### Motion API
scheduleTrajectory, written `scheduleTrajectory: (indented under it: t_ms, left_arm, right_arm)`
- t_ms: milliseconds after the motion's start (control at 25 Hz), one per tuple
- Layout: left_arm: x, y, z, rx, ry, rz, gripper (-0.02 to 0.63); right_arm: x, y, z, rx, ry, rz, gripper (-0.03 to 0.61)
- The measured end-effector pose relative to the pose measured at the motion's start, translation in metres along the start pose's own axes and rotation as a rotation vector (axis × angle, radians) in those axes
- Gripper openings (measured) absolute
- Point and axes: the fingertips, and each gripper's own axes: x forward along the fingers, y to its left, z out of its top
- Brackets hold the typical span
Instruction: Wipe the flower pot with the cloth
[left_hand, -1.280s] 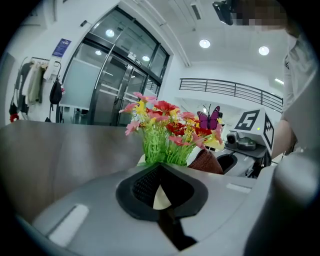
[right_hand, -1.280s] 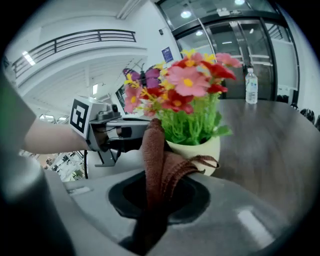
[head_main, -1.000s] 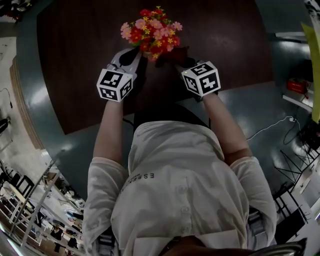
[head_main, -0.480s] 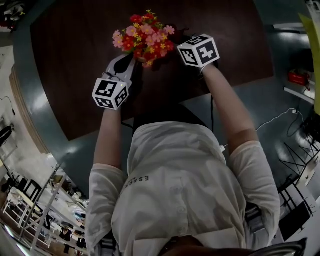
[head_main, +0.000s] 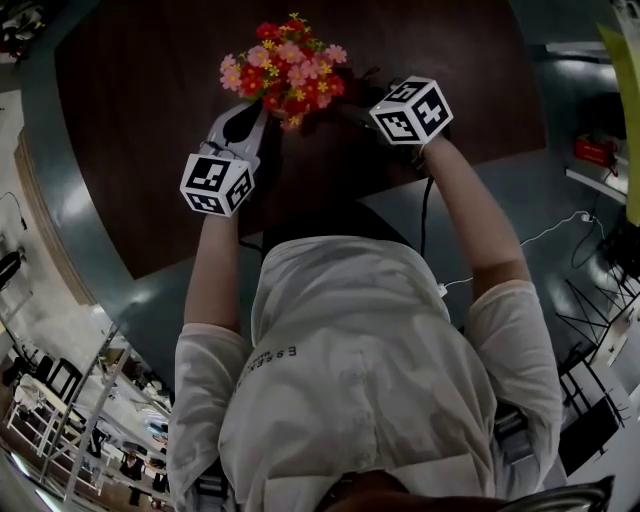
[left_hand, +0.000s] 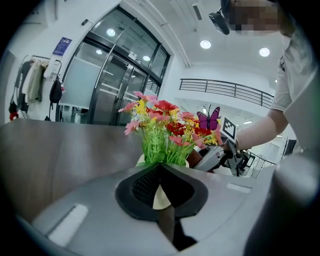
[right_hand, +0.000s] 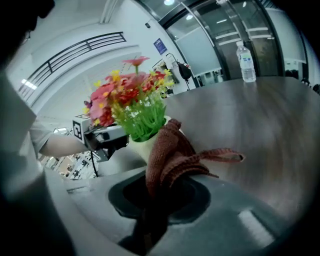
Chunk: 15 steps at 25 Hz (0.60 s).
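Observation:
A cream flower pot (right_hand: 143, 145) with red, pink and yellow flowers (head_main: 283, 58) stands on the dark wooden table (head_main: 150, 120). My left gripper (head_main: 258, 112) comes in from the pot's left, and in the left gripper view it (left_hand: 160, 169) is shut on the pot's cream rim (left_hand: 159, 196). My right gripper (right_hand: 159, 176) is shut on a brown knitted cloth (right_hand: 172, 152), whose bunched end lies against the pot's side. In the head view the right gripper (head_main: 362, 100) sits just right of the flowers, which hide the pot there.
A clear water bottle (right_hand: 246, 62) stands far across the table. The person's body fills the lower head view. The table's curved near edge (head_main: 130, 265) borders a grey floor, with a cable (head_main: 545, 235) and shelving at the right.
My right gripper, with the cloth, moved up the picture alongside the flowers, then came slightly back. The left gripper kept its hold on the pot.

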Motion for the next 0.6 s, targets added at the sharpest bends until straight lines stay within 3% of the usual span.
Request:
scheduleTrajectory:
  t_ms: [160,400,600]
  left_arm:
    - [-0.001,-0.001,0.001,0.004,-0.004,-0.004,0.015]
    - [0.001,0.0,-0.001,-0.018,0.008,-0.02,0.015]
    - [0.002,-0.001,0.0,-0.016,0.016,-0.036,0.015]
  right_arm:
    - [-0.01,0.019,-0.02,-0.047,0.053,0.055,0.052]
    - [-0.018,-0.03,0.024,-0.008,-0.039,-0.125,0.051]
    - [0.003,-0.031,0.04,0.02,0.002,-0.07,0.051]
